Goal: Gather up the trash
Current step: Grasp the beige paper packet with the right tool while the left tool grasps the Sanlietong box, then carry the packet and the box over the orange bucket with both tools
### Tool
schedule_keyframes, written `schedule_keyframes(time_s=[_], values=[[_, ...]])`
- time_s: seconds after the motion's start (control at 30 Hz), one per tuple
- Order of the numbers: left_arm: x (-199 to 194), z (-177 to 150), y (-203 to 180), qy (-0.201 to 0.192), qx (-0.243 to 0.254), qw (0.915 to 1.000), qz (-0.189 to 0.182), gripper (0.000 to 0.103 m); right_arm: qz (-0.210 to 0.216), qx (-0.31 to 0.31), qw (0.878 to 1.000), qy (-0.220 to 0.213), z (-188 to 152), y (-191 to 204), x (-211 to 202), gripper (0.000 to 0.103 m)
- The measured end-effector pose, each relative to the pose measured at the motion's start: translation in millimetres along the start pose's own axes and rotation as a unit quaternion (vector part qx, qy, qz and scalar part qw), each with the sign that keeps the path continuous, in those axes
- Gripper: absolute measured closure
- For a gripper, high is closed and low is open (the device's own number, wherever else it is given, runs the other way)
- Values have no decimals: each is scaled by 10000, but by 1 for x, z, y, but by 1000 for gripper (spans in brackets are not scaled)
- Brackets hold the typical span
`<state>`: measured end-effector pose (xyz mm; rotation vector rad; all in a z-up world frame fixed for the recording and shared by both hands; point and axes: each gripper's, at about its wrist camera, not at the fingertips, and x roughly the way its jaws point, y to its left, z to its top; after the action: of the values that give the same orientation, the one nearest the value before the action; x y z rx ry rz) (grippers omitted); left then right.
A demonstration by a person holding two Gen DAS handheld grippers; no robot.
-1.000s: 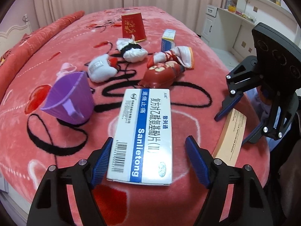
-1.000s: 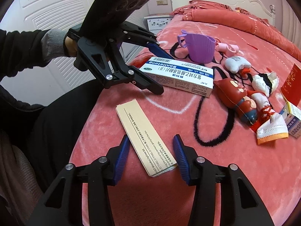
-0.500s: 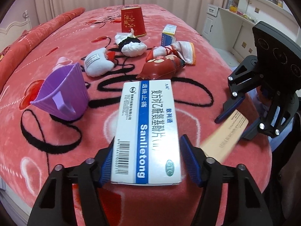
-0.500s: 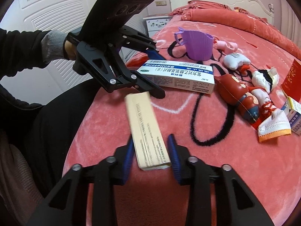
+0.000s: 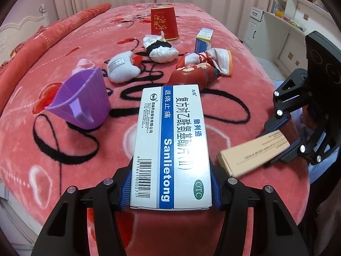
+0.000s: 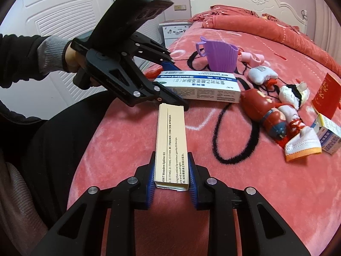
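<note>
Since a second ago both boxes have come off the bed [image 5: 64, 170]. The left gripper [image 5: 170, 188] is closing on the white medicine box [image 5: 172, 145], and the right gripper [image 6: 170, 176] pinches the beige box [image 6: 171, 145]. Wrappers, tissues and small boxes remain mid-bed.

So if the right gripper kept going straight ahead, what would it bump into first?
Probably the left gripper: the beige box held by the right gripper points at its near finger, seemingly just short of it; depth is unclear.
</note>
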<state>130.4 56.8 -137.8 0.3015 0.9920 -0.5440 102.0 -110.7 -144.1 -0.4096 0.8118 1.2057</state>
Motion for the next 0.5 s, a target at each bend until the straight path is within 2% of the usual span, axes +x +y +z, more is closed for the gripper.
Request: schedule_keyframes(time_s=[0.13, 0.5], values=[[-14, -4, -4, -35, -125, 9999, 58, 45, -20, 5, 10000, -30, -2, 6, -13, 77], [-57, -20, -41, -45, -64, 9999, 129, 45, -137, -43, 9997, -182, -13, 29, -52, 77]])
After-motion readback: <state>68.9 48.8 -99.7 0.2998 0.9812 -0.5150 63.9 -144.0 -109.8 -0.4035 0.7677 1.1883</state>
